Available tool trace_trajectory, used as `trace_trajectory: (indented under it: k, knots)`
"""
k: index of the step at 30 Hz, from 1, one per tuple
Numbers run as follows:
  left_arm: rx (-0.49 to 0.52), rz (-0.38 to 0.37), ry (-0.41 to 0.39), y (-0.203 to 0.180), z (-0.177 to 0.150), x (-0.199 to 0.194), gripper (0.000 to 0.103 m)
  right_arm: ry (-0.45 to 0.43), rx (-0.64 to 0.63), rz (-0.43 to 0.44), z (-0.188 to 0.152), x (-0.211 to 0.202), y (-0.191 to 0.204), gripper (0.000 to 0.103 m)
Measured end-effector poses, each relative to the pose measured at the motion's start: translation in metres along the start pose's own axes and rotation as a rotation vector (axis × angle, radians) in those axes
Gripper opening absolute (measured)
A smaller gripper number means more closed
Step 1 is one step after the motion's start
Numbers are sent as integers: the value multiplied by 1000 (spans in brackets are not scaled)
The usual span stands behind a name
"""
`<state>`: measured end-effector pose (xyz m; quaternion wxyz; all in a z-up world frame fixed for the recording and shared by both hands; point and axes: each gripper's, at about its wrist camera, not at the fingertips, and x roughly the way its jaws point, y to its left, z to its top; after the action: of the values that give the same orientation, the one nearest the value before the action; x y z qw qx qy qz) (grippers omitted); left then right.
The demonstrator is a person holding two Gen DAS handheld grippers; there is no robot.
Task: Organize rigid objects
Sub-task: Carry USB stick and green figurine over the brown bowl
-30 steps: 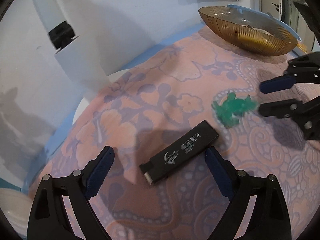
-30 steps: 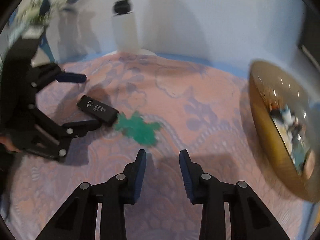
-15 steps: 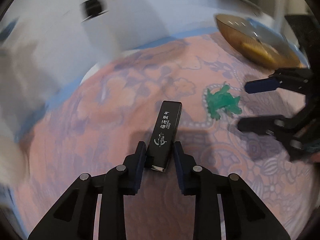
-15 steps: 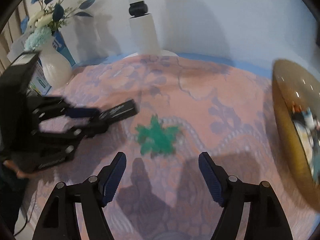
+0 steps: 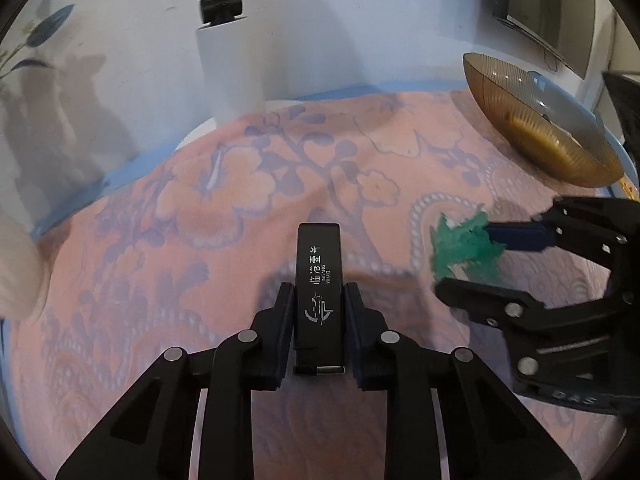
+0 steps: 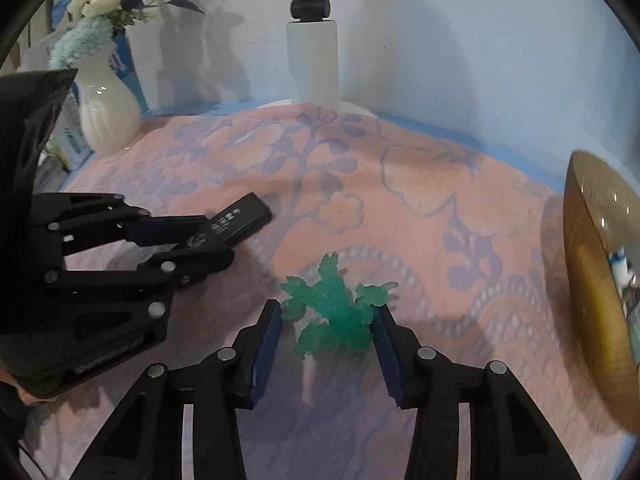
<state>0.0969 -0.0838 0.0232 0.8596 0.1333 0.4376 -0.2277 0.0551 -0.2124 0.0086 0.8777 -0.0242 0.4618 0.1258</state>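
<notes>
Left gripper [image 5: 318,308]: fingers pressed on both long sides of the black stick [image 5: 319,280], pinching it by its near half; the far end points out past the fingertips. From the right wrist view the stick looks lifted clear of the cloth [image 6: 400,208], though I cannot be sure.
Right gripper [image 6: 326,330]: fingers closing around the green toy [image 6: 336,308], which sits between them. The right finger appears to touch it; a gap shows at the left finger, so no grip yet.
Toy's place: on the cloth, near the middle, between the stick and the bowl [image 6: 592,280].
Bowl: amber glass, at the right edge of the tabletop, with a few small items already inside, too blurred to name or count.
Done: some items seem stored in the bowl; the stick is in hand.
Left: close on the toy, then carry both pieces, most likely to the bowl.
Counts: one stick, one toy, one bowl, two grippers, one white vase [image 6: 106,116] with flowers, one white post [image 6: 314,60] at the back.
</notes>
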Motion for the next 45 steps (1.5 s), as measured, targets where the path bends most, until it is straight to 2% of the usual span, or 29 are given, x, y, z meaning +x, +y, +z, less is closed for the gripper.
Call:
trace_trajectory:
  k: [6, 9, 11, 14, 20, 22, 23, 24, 28, 30, 32, 35, 38, 41, 43, 45]
  knots:
    - [-75, -44, -5, -18, -48, -33, 21, -26, 52, 30, -57, -53, -4, 44]
    - [-97, -69, -14, -32, -64, -47, 21, -27, 80, 14, -86, -71, -8, 45]
    - [-104, -52, -23, -38, -70, -50, 23, -14, 71, 7, -97, -74, -7, 45]
    - [-70, 1, -49, -47, -73, -49, 35, -9, 39, 12, -103, -70, -2, 59]
    - [-71, 10, -51, -49, -74, -47, 39, -6, 33, 14, -100, -66, 0, 62]
    - [-45, 25, -53, -50, -73, -47, 36, -7, 24, -2, -100, -66, 4, 59]
    - [-33, 26, -55, -54, -74, -48, 28, -6, 13, -19, -100, -65, 7, 56]
    - [-9, 37, -59, -58, -74, -49, 22, -20, 2, -36, -100, -67, 10, 43]
    - [46, 56, -65, -70, -74, -54, 21, -68, -15, -62, -102, -78, 15, 43]
    - [43, 10, -69, -73, -66, -57, 21, -97, 35, -25, -101, -90, 4, 43]
    - [49, -2, -86, -79, -54, -63, 21, -143, 98, 3, -98, -110, -14, 43]
    - [70, -49, -134, -94, -22, -76, 21, -233, 165, -56, -86, -151, -51, 44]
    - [94, -133, -184, -120, 14, -89, 21, -313, 251, -151, -74, -187, -99, 44]
    - [87, -214, -219, -143, 52, -92, 21, -334, 350, -232, -65, -204, -150, 44]
    - [108, -245, -229, -162, 79, -85, 21, -325, 467, -195, -64, -205, -187, 44]
    - [129, -242, -235, -177, 98, -75, 21, -288, 558, -188, -60, -199, -221, 44]
